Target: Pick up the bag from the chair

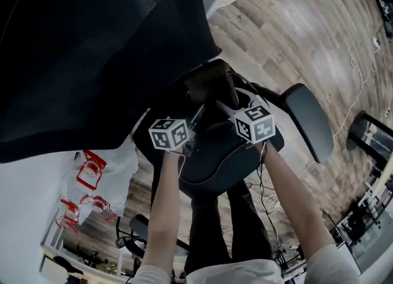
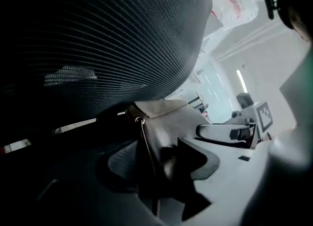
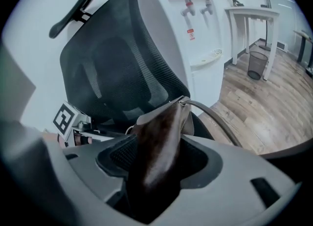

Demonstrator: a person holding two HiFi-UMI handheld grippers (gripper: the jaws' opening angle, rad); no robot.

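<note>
A brown leather bag (image 1: pixel 212 83) stands on the seat (image 1: pixel 215 166) of a black mesh office chair, leaning against its backrest (image 1: pixel 92 49). My left gripper (image 1: pixel 195 115) reaches it from the left and my right gripper (image 1: pixel 230 101) from the right. In the left gripper view the bag (image 2: pixel 164 122) fills the gap of the left gripper (image 2: pixel 156 171), its cord hanging down. In the right gripper view the right gripper (image 3: pixel 154 181) is clamped on the bag's (image 3: pixel 159 146) end, and the strap (image 3: pixel 215 120) arcs off to the right.
The chair's armrest (image 1: pixel 307 120) juts out at the right. White bags with red print (image 1: pixel 92 172) lie left of the chair. Cables (image 1: pixel 356 92) run over the wooden floor. A water dispenser (image 3: pixel 195 24), a white table (image 3: pixel 249 12) and a mesh bin (image 3: pixel 257 63) stand behind.
</note>
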